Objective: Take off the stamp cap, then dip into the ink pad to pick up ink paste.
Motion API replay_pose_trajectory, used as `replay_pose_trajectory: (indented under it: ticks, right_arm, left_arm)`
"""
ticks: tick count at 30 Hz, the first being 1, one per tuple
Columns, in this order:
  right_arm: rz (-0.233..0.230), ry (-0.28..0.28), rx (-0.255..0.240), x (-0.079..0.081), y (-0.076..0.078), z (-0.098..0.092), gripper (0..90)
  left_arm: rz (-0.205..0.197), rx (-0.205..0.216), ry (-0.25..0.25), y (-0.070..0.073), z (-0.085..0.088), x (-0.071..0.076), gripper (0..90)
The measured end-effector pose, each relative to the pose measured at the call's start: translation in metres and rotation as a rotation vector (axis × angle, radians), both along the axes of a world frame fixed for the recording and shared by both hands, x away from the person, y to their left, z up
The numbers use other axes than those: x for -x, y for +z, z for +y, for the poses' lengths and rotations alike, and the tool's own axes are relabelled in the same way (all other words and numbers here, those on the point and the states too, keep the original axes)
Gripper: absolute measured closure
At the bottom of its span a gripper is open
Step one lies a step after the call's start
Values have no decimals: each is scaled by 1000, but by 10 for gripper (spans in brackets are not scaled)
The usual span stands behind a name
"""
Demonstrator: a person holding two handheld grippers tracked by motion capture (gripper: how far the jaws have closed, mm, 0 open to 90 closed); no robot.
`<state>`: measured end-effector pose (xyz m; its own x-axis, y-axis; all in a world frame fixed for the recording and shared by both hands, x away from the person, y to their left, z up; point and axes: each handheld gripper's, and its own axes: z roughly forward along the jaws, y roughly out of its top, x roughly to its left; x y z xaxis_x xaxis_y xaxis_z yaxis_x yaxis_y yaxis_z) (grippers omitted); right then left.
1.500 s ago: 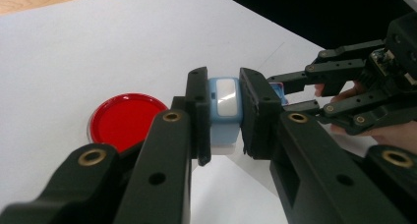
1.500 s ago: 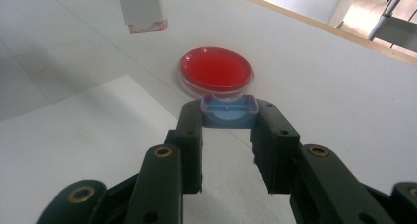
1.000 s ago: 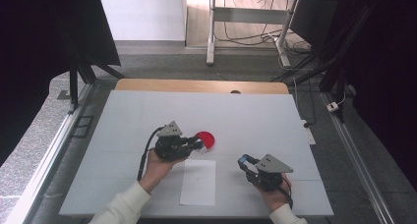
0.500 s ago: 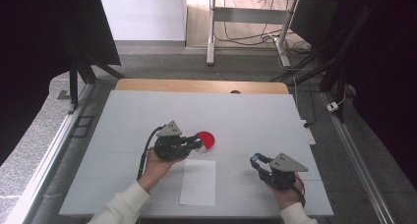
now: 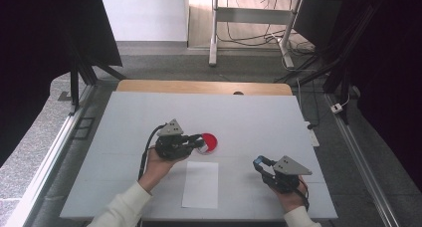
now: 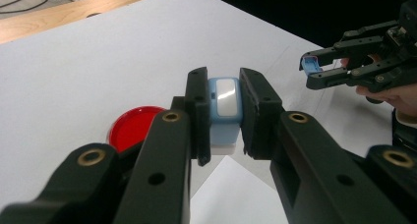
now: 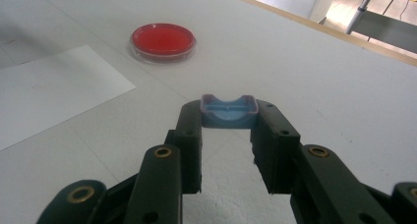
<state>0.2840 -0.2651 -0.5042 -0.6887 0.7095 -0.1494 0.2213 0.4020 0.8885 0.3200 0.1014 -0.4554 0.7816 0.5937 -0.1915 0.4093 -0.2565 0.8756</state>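
My left gripper [image 5: 198,143] is shut on a small light-blue and white block [image 6: 223,111], held upright between its jaws just left of a round red dish [image 5: 211,141]. That dish [image 6: 133,126] lies flat on the white table. My right gripper [image 5: 259,163] hovers near the front right and is shut on a small blue cap [image 7: 229,113], gripped by its sides with its hollow facing up. The cap [image 6: 308,64] is well to the right of the block. A white sheet of paper [image 5: 200,184] lies between the two hands.
The white tabletop [image 5: 259,117] ends in a wooden strip [image 5: 199,86] at the far edge. Metal rails run along both sides of it. Beyond it are a table frame and cables on the floor.
The right gripper has shifted a little to the right with the blue cap in it. The left gripper and the block have stayed put.
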Motion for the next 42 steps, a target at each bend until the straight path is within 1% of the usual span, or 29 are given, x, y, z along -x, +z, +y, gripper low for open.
replay_pose_trajectory:
  ticks: [4,11,15,21,28,32,34,35,37,39,42]
  right_arm:
    - [0,-1,3,0,0,0,655]
    - [-2,0,7,-1,-1,1,655]
    - [-1,0,10,-1,-1,2,655]
    - [-4,-2,11,-1,-1,2,655]
    - [-1,-1,15,-2,-2,3,655]
    - [-6,-14,14,-1,-1,2,655]
    - [-8,-20,9,0,-1,2,655]
    - [-9,-19,9,1,-1,2,655]
    - [-12,-16,18,1,0,3,655]
    - [-9,-15,16,0,-1,3,655]
    - [-9,-15,15,0,-1,3,655]
  left_arm:
    - [-1,-5,-3,0,0,-2,750]
    - [0,-11,8,-1,-1,-6,750]
    - [-5,-17,15,0,-2,-10,750]
    - [3,-23,21,-2,-5,-18,750]
    - [-5,-59,27,-5,-10,-27,750]
    - [11,-64,32,-8,-9,-33,750]
    - [17,-81,33,-8,-10,-36,750]
    - [18,-87,33,-8,-12,-39,750]
    - [24,-80,32,-9,-14,-42,750]
    - [27,-82,32,-10,-17,-44,750]
    - [30,-98,34,-14,-19,-49,750]
